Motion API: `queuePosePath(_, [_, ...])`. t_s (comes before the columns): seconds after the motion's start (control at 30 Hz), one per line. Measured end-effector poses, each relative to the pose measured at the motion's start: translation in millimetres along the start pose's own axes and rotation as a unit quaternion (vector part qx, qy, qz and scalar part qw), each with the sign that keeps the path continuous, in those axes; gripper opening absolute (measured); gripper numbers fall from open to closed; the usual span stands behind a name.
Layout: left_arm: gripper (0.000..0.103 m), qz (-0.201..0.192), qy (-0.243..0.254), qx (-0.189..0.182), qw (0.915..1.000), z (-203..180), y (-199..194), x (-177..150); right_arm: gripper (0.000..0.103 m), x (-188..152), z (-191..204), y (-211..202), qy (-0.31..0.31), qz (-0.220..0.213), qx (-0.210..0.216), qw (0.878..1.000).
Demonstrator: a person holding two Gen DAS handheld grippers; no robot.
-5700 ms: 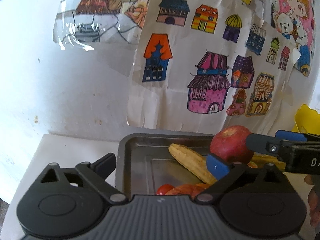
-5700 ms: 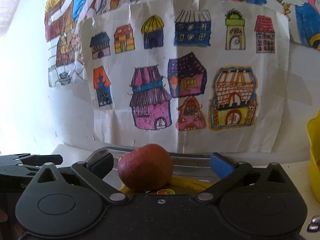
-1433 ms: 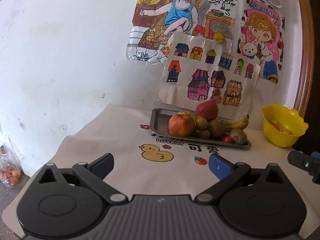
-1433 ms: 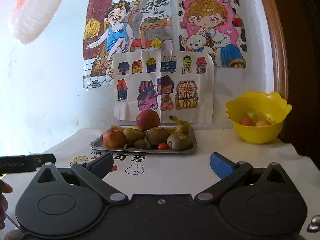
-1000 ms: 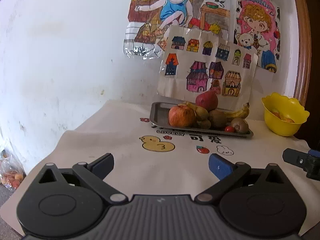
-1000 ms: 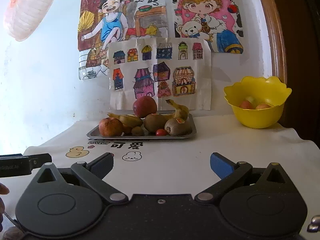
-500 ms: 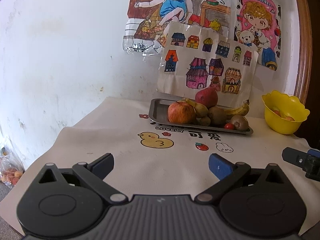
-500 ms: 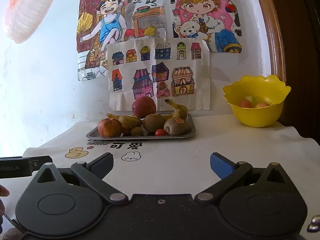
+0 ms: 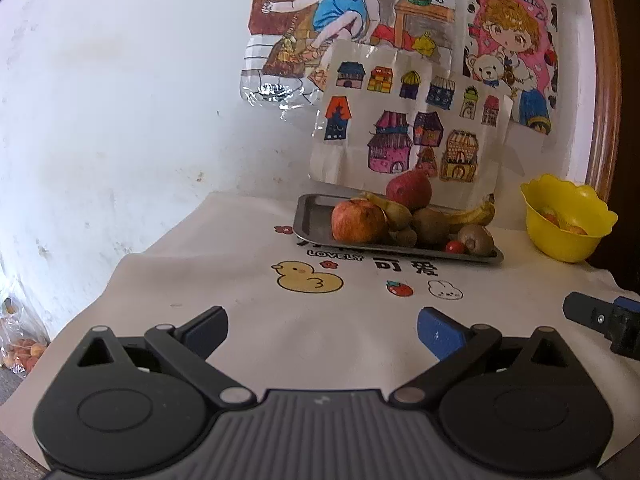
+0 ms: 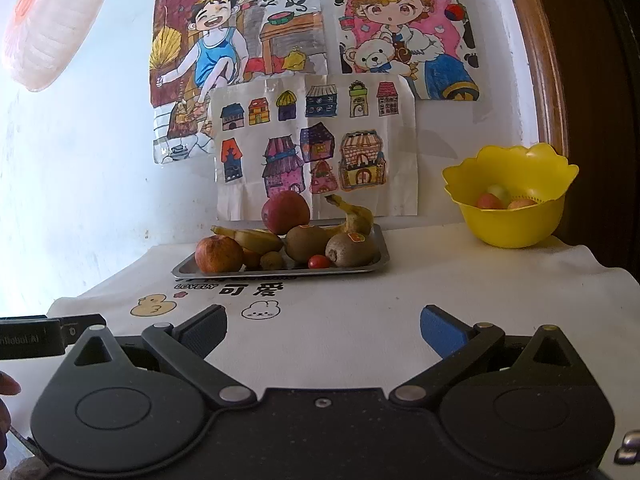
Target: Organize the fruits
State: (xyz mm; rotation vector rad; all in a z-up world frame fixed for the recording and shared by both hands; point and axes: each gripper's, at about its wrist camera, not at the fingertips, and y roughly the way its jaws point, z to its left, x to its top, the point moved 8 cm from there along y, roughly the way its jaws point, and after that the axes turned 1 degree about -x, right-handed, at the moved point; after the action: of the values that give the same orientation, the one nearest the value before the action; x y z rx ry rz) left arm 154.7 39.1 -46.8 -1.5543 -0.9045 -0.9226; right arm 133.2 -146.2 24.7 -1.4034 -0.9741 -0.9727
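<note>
A metal tray [image 9: 316,222] [image 10: 382,258] at the back of the table holds a pile of fruit: a red apple [image 9: 358,221] [image 10: 219,255] at its left end, a darker red apple [image 9: 409,189] [image 10: 285,212] on top, bananas [image 10: 354,216], kiwis [image 10: 350,249] and a small tomato [image 10: 319,261]. My left gripper [image 9: 322,326] is open and holds nothing, well short of the tray. Equally far back, my right gripper [image 10: 323,326] is open with nothing between its fingers.
A yellow bowl [image 9: 566,220] [image 10: 510,196] with some fruit stands right of the tray. A cream cloth with a duck print [image 9: 306,277] covers the table. Drawings hang on the white wall behind. A bag of fruit [image 9: 20,352] lies on the floor at left.
Both grippers drew far back from the tray, and the dark red apple that was between the right gripper's fingers now rests on the pile. In the last second the views barely shifted.
</note>
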Motion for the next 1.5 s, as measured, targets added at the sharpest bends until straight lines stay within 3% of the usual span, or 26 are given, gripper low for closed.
queuePosePath(0.7, [0.103,0.004,0.017,0.014,0.9997,-4.9,-3.3,-0.2,0.102,-6.8,5.1,-1.2,0.018,0.010,0.033,0.999])
queuePosePath(1.07, [0.103,0.018,0.028,0.038,0.9987,-3.0,-1.3,-5.5,0.102,-13.2,9.6,-4.4,0.014,0.019,0.033,0.999])
queuePosePath(1.5, [0.103,0.025,0.018,0.035,0.9989,1.2,-1.3,-9.4,0.102,-14.7,13.3,-5.4,0.009,0.021,0.035,0.999])
